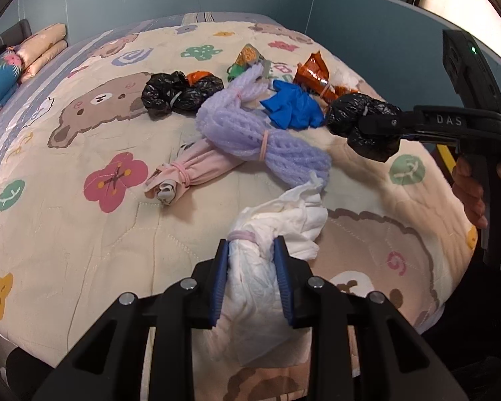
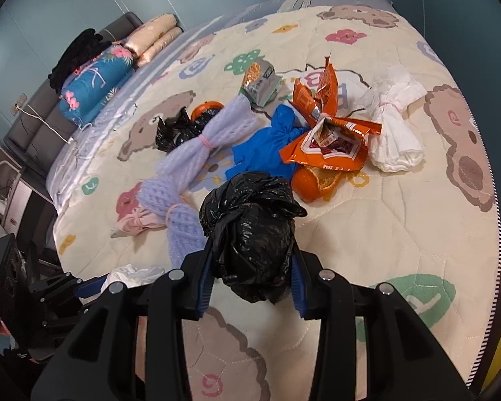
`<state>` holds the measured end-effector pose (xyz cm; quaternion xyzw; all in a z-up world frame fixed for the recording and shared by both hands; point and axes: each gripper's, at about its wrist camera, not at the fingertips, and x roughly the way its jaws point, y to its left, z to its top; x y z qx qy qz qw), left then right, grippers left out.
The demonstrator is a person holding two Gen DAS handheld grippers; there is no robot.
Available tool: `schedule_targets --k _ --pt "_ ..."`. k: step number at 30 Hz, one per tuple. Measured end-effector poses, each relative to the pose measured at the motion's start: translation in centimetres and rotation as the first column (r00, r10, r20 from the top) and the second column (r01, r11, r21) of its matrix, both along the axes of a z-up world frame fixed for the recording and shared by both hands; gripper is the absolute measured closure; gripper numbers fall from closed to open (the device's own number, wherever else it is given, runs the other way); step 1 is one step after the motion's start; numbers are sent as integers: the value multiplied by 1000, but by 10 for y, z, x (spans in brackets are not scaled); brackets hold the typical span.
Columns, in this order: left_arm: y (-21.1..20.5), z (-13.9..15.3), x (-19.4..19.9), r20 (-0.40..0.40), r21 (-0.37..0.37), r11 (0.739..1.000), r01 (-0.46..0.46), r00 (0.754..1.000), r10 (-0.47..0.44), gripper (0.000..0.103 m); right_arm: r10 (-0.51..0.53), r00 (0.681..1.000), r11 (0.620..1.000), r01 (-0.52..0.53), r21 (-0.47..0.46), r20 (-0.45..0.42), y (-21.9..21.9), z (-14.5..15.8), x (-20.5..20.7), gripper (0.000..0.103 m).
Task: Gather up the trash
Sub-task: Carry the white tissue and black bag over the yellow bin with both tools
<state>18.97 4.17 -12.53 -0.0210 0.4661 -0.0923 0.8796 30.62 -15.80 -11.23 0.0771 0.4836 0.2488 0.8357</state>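
In the left wrist view, the crumpled white tissue bundle tied with a pink rubber band (image 1: 267, 257) sits at lower centre of the frame, pinched between the blue pads of the left gripper (image 1: 252, 247), whose fingers are closed in against its sides. At right of that same frame the right gripper (image 1: 380, 123) reaches in from the edge, its fingers clamped on a crinkled black plastic bag wad (image 1: 364, 123) held clear above the bed; the right wrist view shows the same wad (image 2: 250, 234) at centre, squeezed between that gripper's blue pads (image 2: 252, 260). The rest of the trash lies in a loose cluster on the cream quilt printed with bears and flowers (image 1: 83, 234), across the middle of the left frame: a lilac foam net sleeve bound with pink bands (image 1: 250, 127), a pink cloth roll (image 1: 197, 170) just beside its lower end, a blue rubber glove (image 1: 290, 107), a second black plastic bag bundle (image 1: 173, 93) to the left, orange foil snack wrappers (image 1: 314, 73) behind the glove, and a small green and orange packet (image 1: 247, 56) further back. In the right wrist view a second white tissue bundle (image 2: 394, 133) lies at right of the wrappers, and orange peel (image 2: 310, 180) sits below them. Folded bedding (image 2: 97, 80) is stacked at upper left.
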Motion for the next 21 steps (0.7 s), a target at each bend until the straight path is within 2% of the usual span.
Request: schedule_targets --k 10,16,21 --pt "2 33 -3 28 -56 998 -23 999 25 77 -34 998 999 32 37 57 -23 34 -21 66" --pt "-11 59 -5 73 -24 1000 4 997 -3 77 -85 995 994 81 71 57 -48 51 -33 66" --pt "-31 74 2 83 -20 999 46 996 -44 77 -146 988 989 144 43 50 -81 61 -48 66"
